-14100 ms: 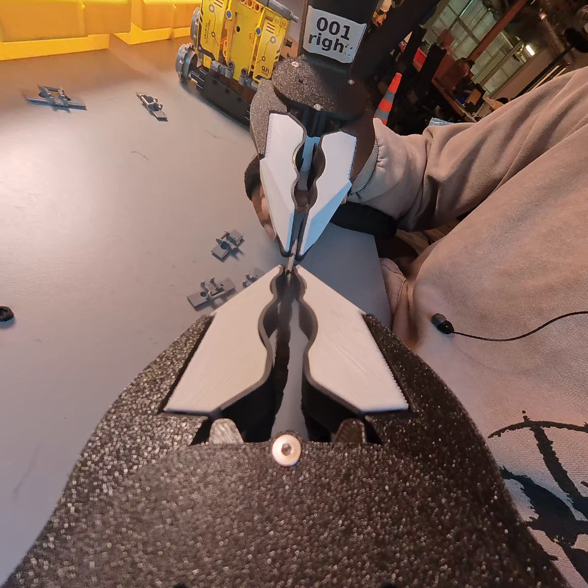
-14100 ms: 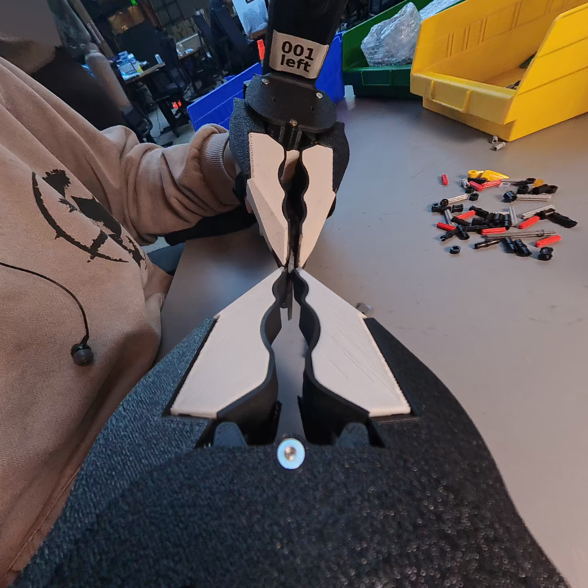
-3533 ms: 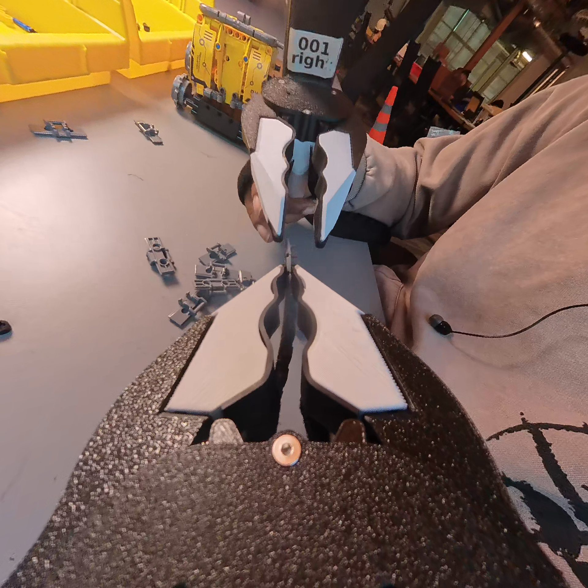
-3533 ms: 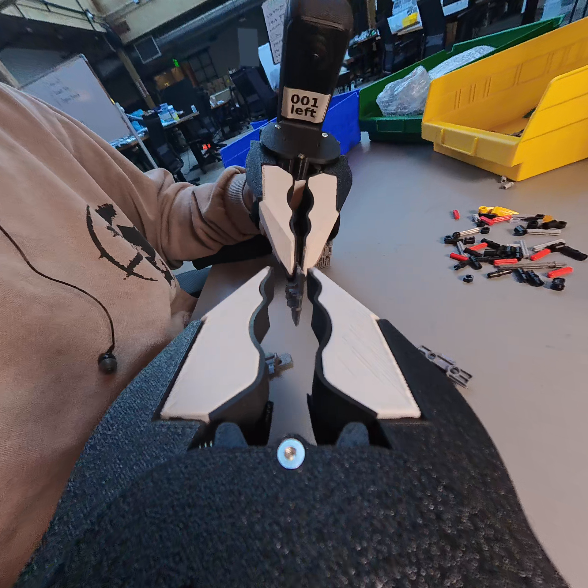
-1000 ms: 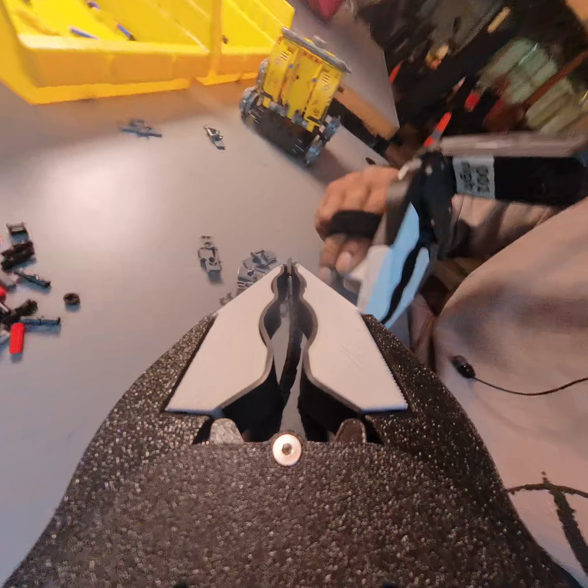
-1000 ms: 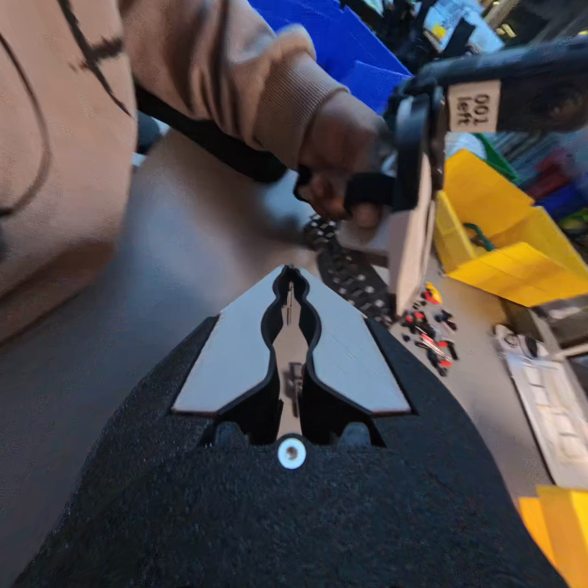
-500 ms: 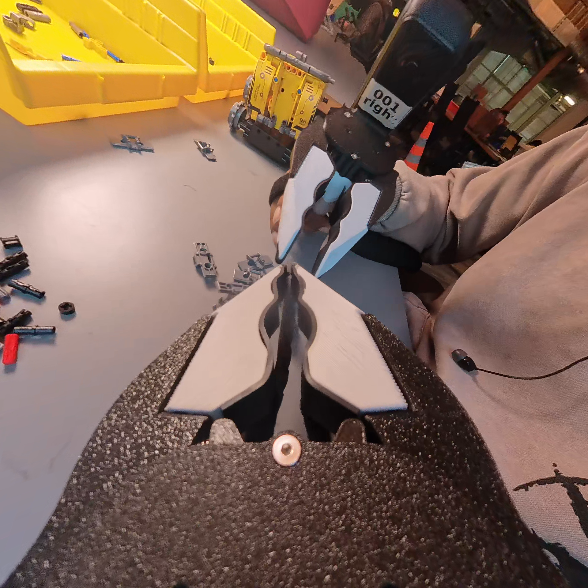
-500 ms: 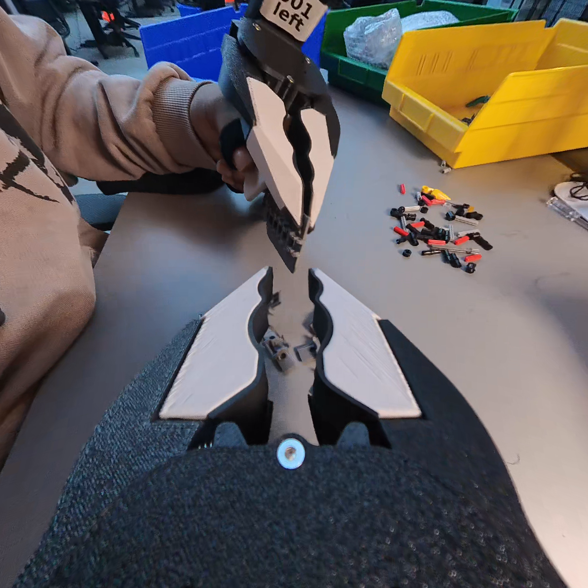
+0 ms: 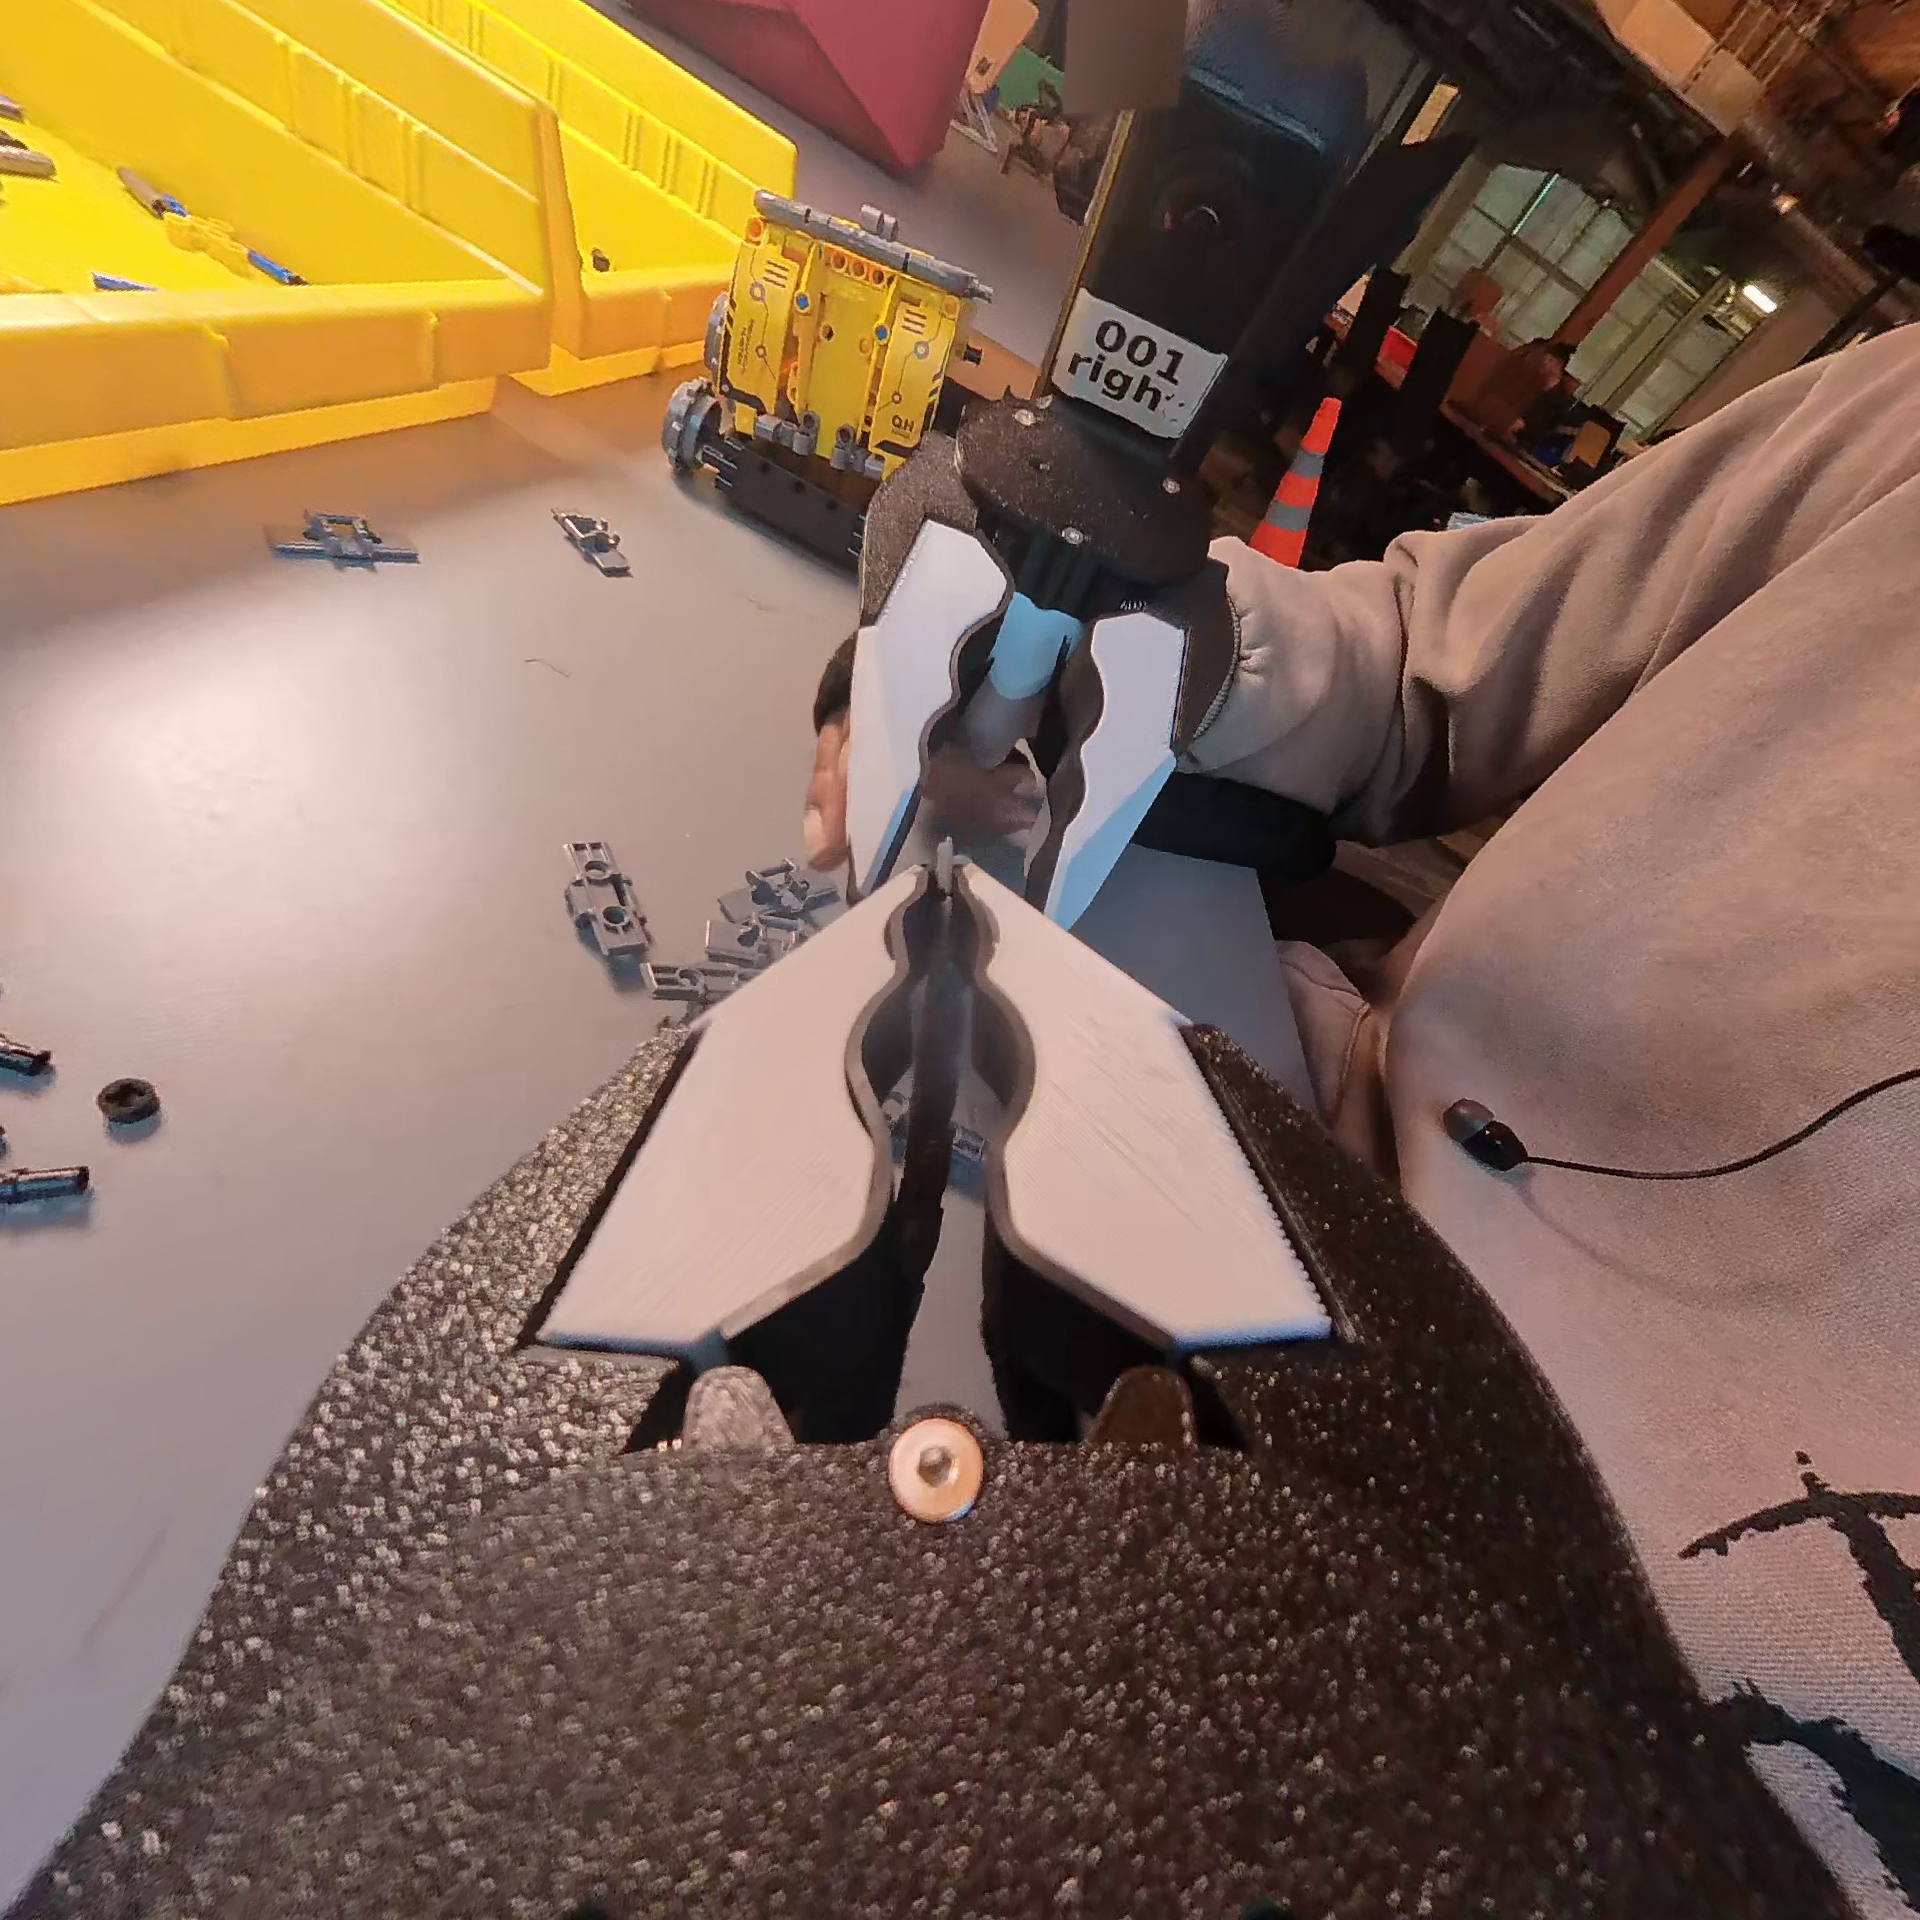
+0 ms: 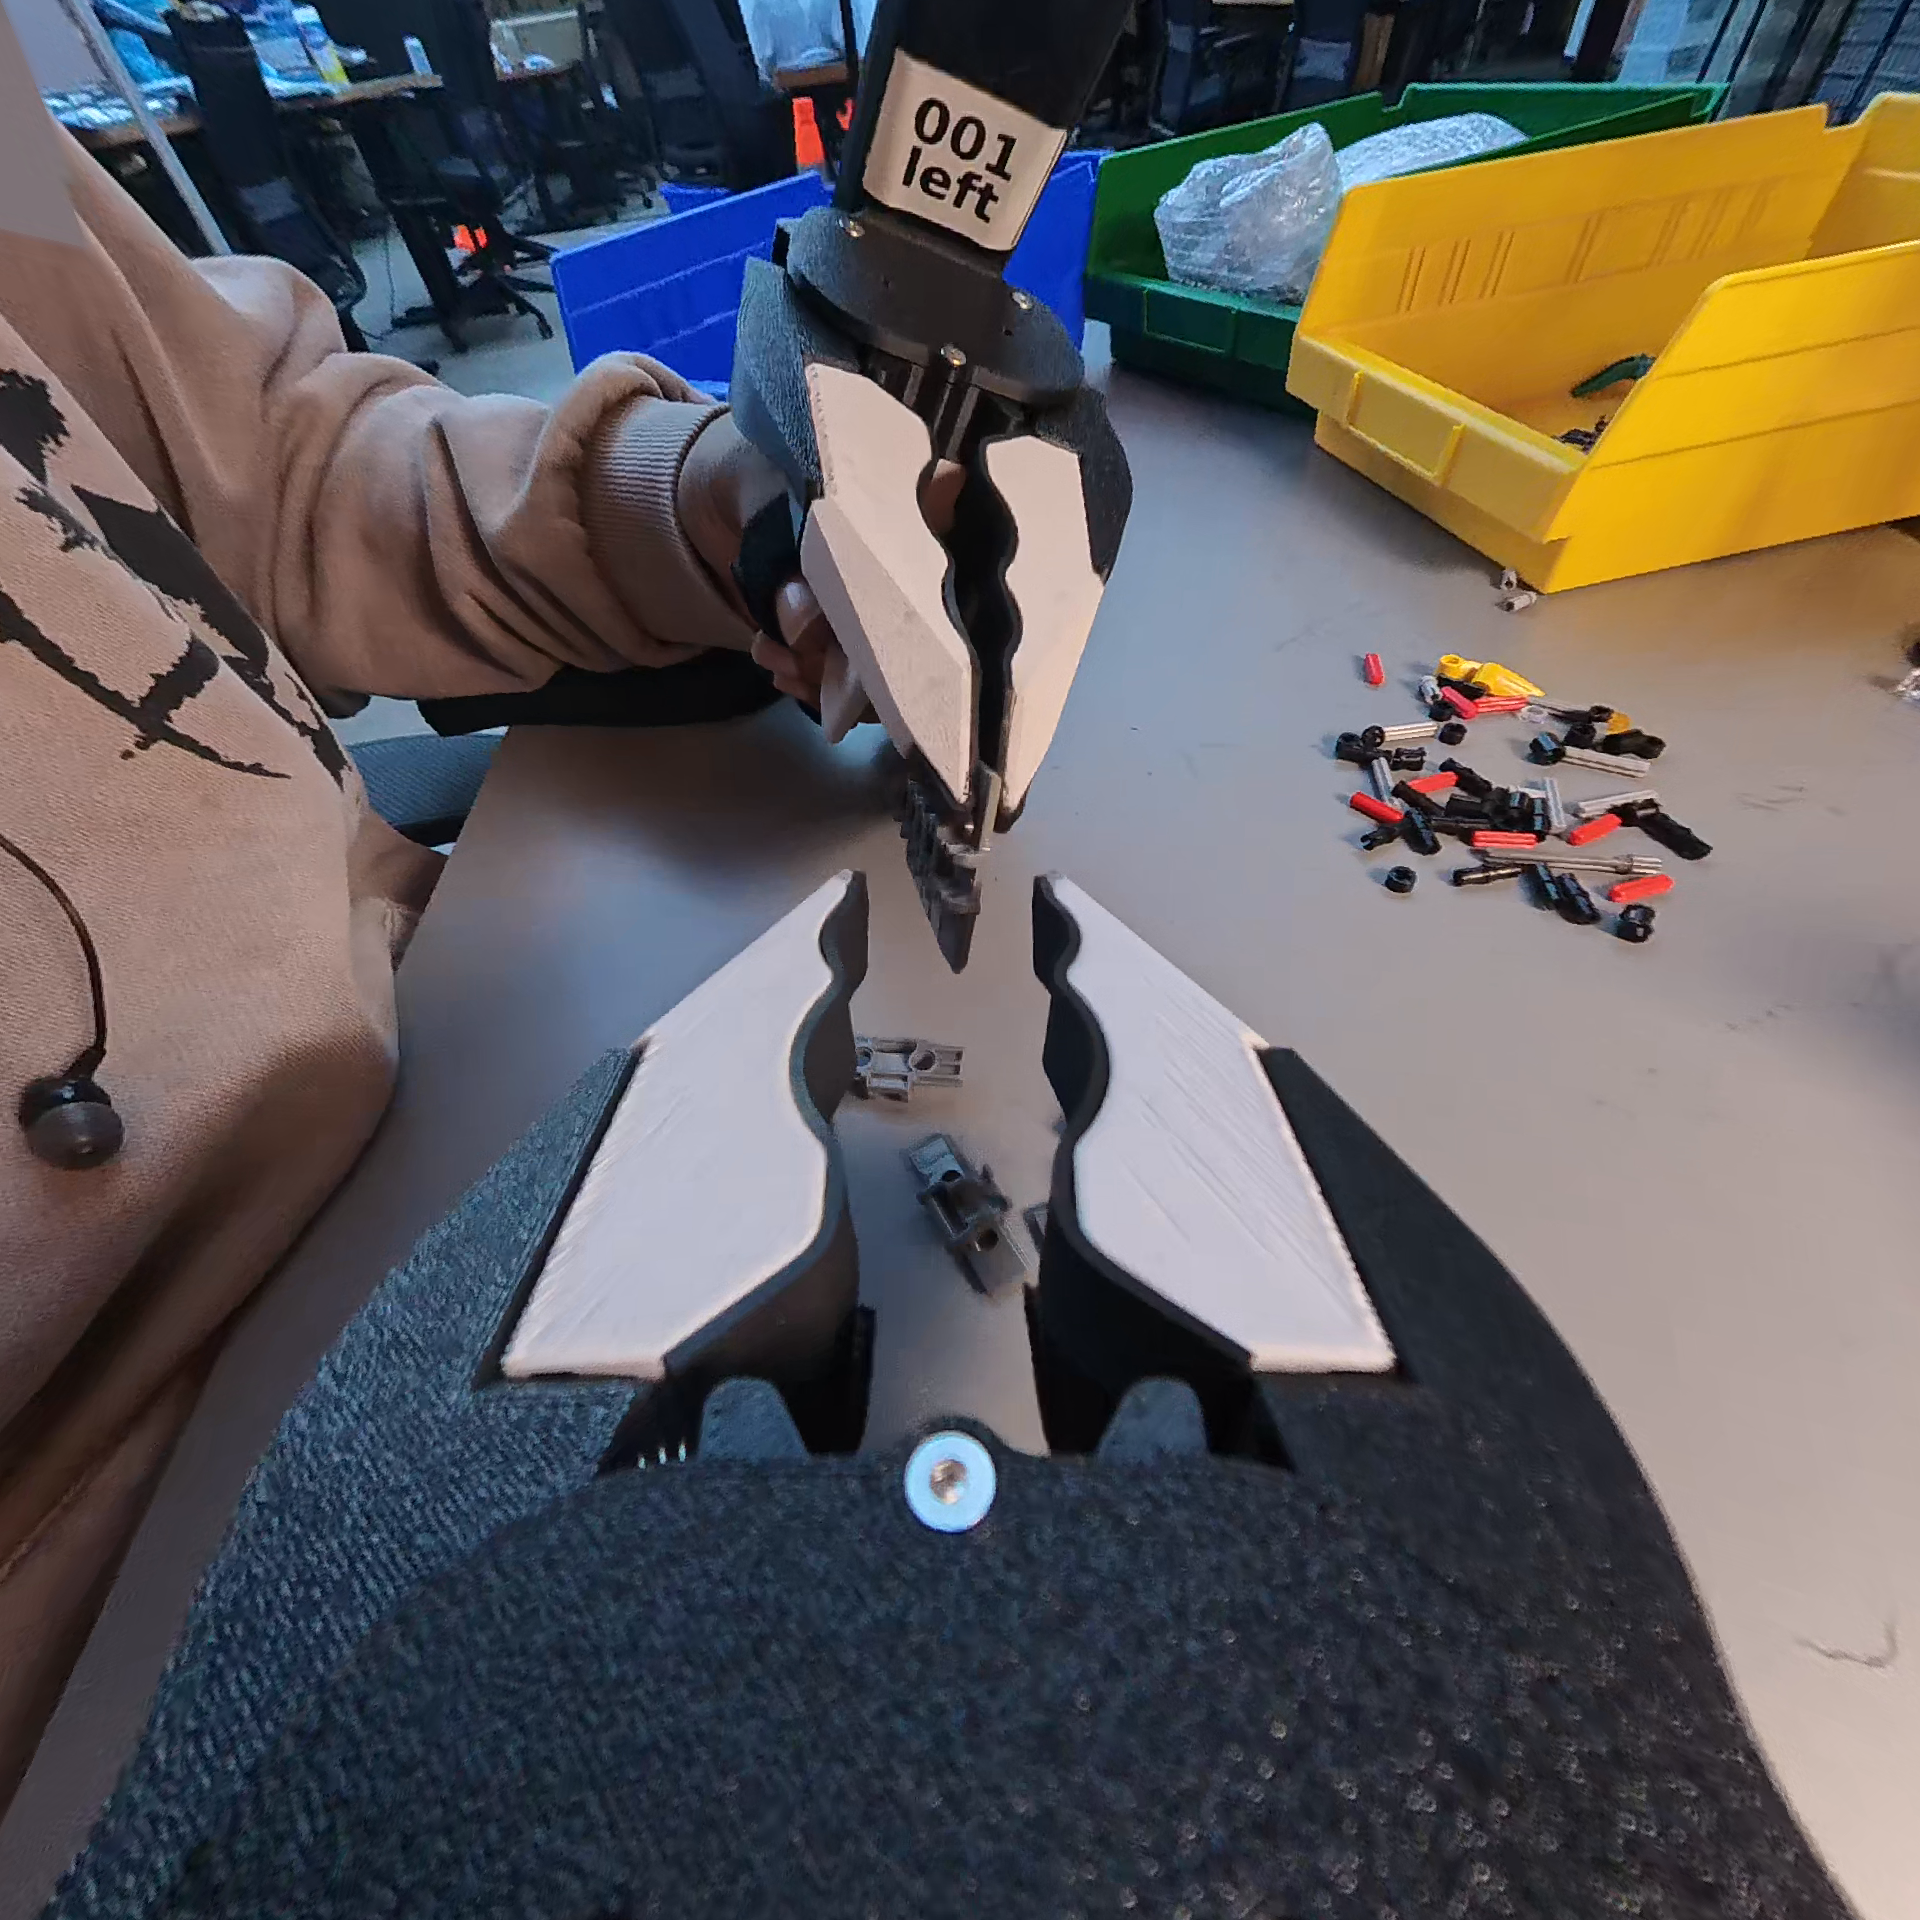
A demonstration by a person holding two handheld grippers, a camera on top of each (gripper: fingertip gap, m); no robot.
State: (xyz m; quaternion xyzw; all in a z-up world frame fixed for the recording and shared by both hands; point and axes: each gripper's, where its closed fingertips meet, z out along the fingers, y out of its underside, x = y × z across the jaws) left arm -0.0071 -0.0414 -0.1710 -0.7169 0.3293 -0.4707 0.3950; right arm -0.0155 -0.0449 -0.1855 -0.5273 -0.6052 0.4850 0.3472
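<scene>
My left gripper [image 9: 940, 883] is shut on a short dark grey chain of track links [image 10: 940, 883] and holds it above the grey table [image 10: 1351, 1143]. The chain hangs from its fingertips [image 10: 1023, 748]; in the left wrist view only its thin edge [image 9: 943, 862] shows between the pads. My right gripper [image 10: 948, 883] is open and empty. It faces the left gripper tip to tip, with the chain's free end level with its fingertips [image 10: 1049, 894]. It also shows in the left wrist view [image 9: 961, 888].
Loose grey links [image 10: 904, 1065] [image 9: 603, 914] lie on the table under the grippers. A pile of black, red and grey pins [image 10: 1507, 800] lies to the right. Yellow bins [image 10: 1610, 343], a green bin [image 10: 1195, 301], a blue bin [image 10: 665, 281] and a yellow model vehicle [image 9: 831, 343] stand farther back. Left and right tips are no more than a few centimetres apart.
Both grippers first pinched the chain tip to tip. My right gripper let go, swung away shut, and came back open. Since half a second ago it has closed in on the chain's free end.
</scene>
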